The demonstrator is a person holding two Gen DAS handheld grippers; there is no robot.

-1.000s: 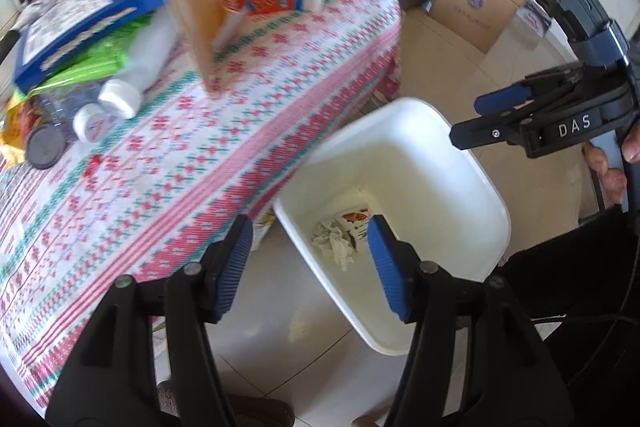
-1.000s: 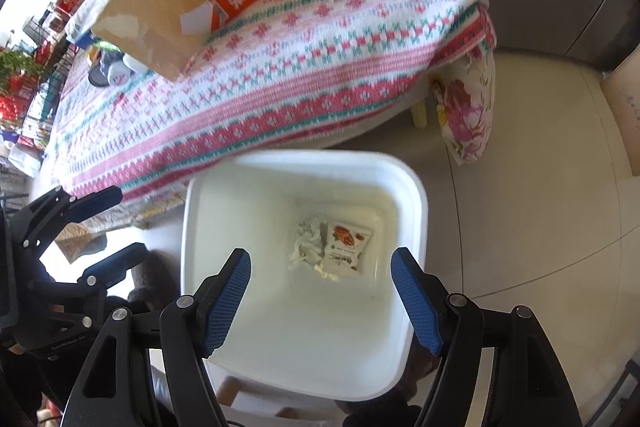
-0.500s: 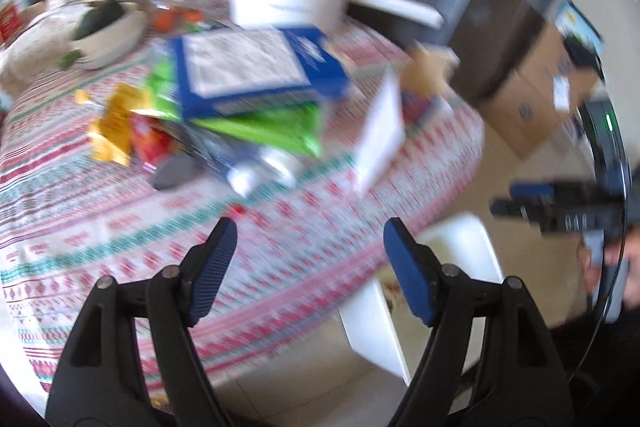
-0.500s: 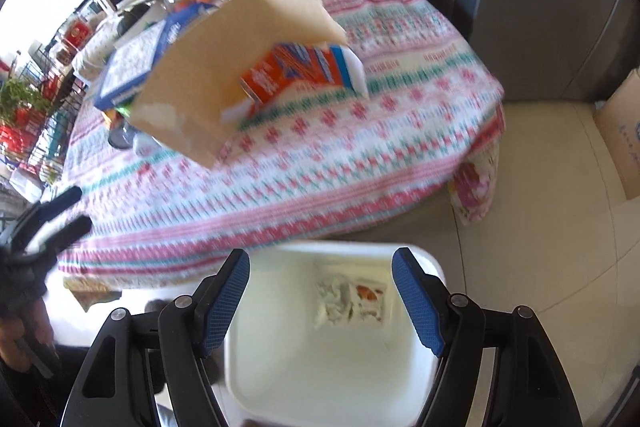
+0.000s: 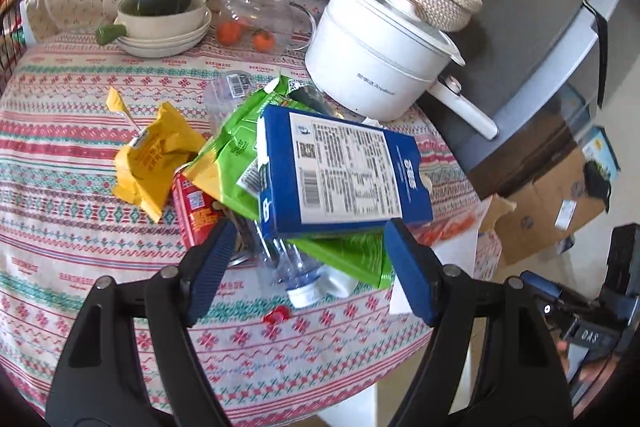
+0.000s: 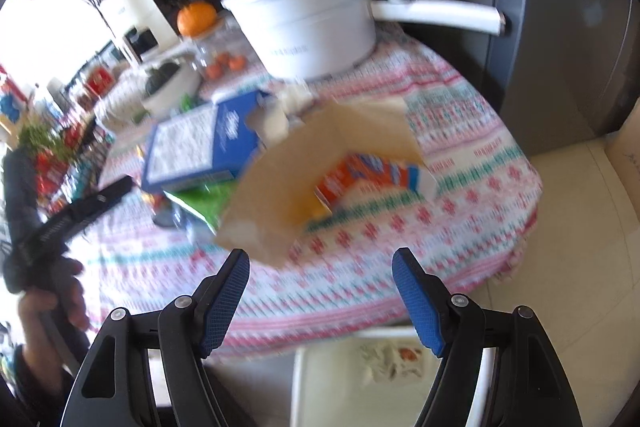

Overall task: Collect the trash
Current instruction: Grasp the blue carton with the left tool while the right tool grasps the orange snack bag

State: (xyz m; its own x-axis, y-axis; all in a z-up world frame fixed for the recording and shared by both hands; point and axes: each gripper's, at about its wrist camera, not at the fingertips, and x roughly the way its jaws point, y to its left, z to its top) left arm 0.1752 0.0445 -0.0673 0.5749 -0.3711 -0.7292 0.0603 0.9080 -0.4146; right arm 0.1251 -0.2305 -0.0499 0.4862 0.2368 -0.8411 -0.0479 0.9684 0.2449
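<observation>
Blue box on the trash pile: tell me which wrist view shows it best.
The left wrist view. The blue box lies sharp and near, label side up, atop the green bags, just beyond the open left tongs. The right wrist view shows it farther off, motion-blurred, partly behind the brown paper bag.

left gripper (image 5: 308,267) (fingers spread), blue box (image 5: 344,175)

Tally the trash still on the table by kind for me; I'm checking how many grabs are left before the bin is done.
Snack wrappers and bags: 3 (yellow wrapper, green bag, red packet)
Cartons and boxes: 2 (blue box, orange carton)
Plastic bottles: 1 (clear bottle)
Paper bags: 1 (brown paper bag)
Total: 7
</observation>
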